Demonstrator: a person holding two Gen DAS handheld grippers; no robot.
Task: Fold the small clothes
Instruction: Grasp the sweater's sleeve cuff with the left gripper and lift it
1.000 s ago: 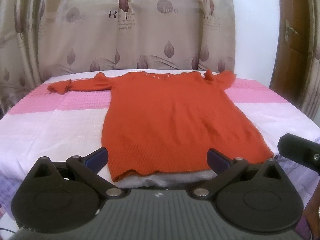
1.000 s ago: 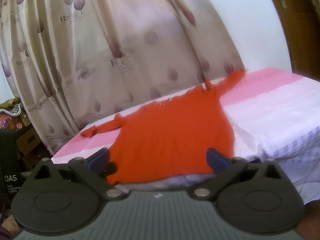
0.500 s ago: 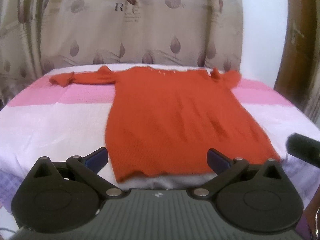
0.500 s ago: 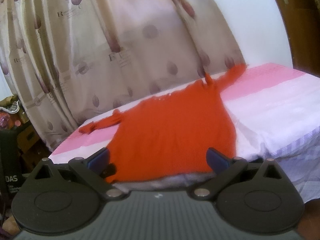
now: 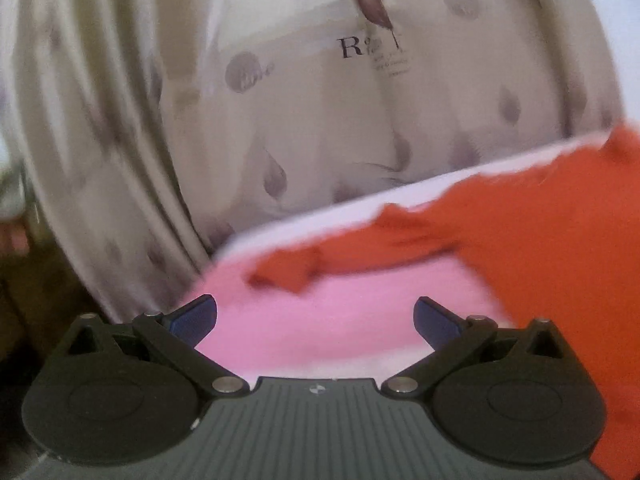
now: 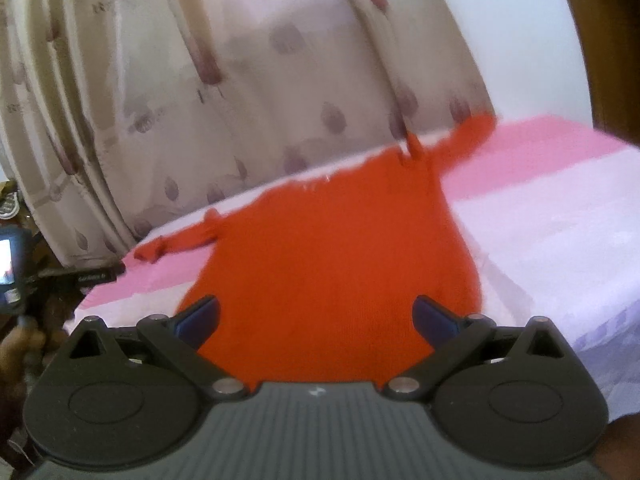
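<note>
The left gripper point(image 5: 315, 318) is held wide open with nothing between its blue-tipped fingers point(image 5: 192, 316); since the earlier frames it has been swung away from the sweater's hem toward the left sleeve point(image 5: 320, 264), whose crumpled cuff is now seen just beyond the jaws over the pink band of the bedcover point(image 5: 340, 320). The right gripper point(image 6: 316, 318) is likewise spread apart and empty, and has been brought closer over the lower body of the orange sweater point(image 6: 332, 264), which now fills the gap between its fingers point(image 6: 434, 316).

The sweater is laid flat, front up, on the bed point(image 6: 560, 240), with the neckline toward the curtain point(image 6: 240, 80) and one sleeve stretched out to each side. Both views are blurred by motion. A door frame point(image 6: 600, 40) is seen at the far right, and clutter point(image 6: 12, 268) beside the bed at the left. Both grippers are held low and roughly level above the bed.
</note>
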